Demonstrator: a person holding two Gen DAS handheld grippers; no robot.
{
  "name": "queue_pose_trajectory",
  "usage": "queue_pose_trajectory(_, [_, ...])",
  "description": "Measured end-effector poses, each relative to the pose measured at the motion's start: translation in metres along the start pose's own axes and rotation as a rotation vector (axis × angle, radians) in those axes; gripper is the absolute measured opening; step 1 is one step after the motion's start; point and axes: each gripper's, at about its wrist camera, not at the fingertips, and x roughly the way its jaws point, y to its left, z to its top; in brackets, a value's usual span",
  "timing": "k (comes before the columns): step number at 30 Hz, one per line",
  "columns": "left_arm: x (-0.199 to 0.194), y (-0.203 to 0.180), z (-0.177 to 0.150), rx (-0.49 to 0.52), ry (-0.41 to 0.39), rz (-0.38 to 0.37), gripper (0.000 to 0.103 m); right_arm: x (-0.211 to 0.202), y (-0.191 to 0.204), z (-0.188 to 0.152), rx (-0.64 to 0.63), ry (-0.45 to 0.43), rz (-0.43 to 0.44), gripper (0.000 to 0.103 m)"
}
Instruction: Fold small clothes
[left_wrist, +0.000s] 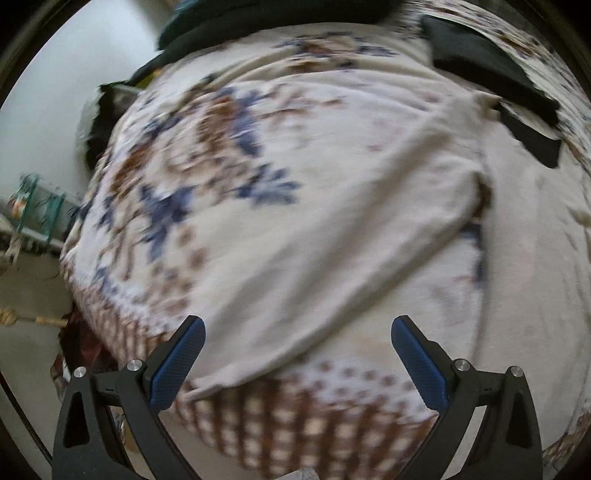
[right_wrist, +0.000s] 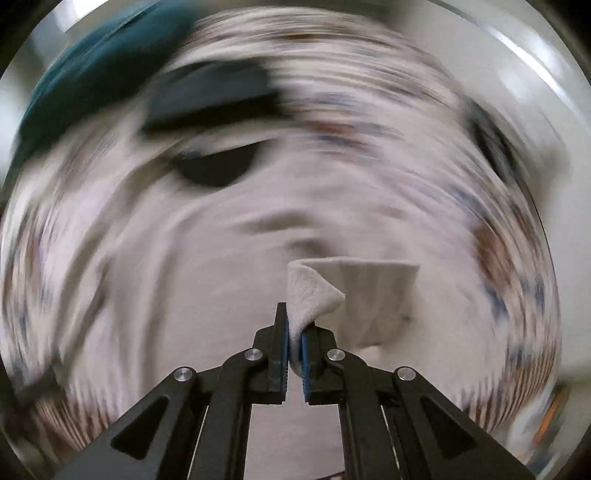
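A cream garment (left_wrist: 332, 206) is lying spread across a bed, its long pale panel running diagonally from the near left toward the far right in the left wrist view. The right tongs (right_wrist: 294, 343) are clamping an edge of this same cream cloth, a folded corner of it (right_wrist: 314, 291) standing up just beyond the pads. The left tongs (left_wrist: 297, 363) are hanging wide apart over the near part of the garment, gripping nothing. Judging from this, a fold is under way: the right side is carrying a lifted edge, and the next move probably calls for laying that edge over the body of the garment while the left tongs pin or take a second edge. The right wrist view is heavily smeared, so finer detail there is hard to tell. Under the garment a floral bedspread (left_wrist: 177, 192) in blue and brown is covering the bed. Black cloth pieces (left_wrist: 491, 70) are lying far right, a dark teal item (right_wrist: 92, 70) at the far edge, and pale floor (left_wrist: 26, 288) is showing at near left.
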Motion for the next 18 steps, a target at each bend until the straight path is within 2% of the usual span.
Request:
queue_pose_trajectory(3, [0.006,0.031,-0.012,-0.045,0.024,0.046,0.103,0.032,0.100,-0.033,-0.274,0.099,-0.015,0.005])
queue_pose_trajectory(5, [0.011,0.049,-0.022,-0.076,0.044,0.066,0.103,0.055,0.142,-0.071,-0.382,0.184,-0.023,0.005])
queue_pose_trajectory(9, [0.019,0.074,-0.039,-0.112,0.071,0.086,0.103,0.074,0.164,-0.122,-0.439,0.280,-0.024,0.005])
queue_pose_trajectory(12, [0.026,0.088,-0.049,-0.136,0.096,0.085,0.103,0.078,0.169,-0.135,-0.455,0.283,-0.045,0.006])
queue_pose_trajectory(14, [0.028,0.100,-0.054,-0.165,0.106,0.063,0.103,0.081,0.162,-0.133,-0.395,0.319,0.008,0.011])
queue_pose_trajectory(15, [0.028,0.107,-0.056,-0.179,0.107,0.053,0.103,0.081,0.154,-0.127,-0.336,0.352,0.072,0.023])
queue_pose_trajectory(16, [0.029,0.115,-0.058,-0.203,0.110,0.031,0.103,0.080,0.145,-0.122,-0.294,0.367,0.124,0.040])
queue_pose_trajectory(17, [0.029,0.124,-0.060,-0.231,0.110,0.007,0.103,0.073,0.134,-0.116,-0.221,0.372,0.204,0.049])
queue_pose_trajectory(18, [0.031,0.136,-0.063,-0.271,0.110,-0.015,0.103,0.066,0.123,-0.111,-0.155,0.360,0.251,0.063])
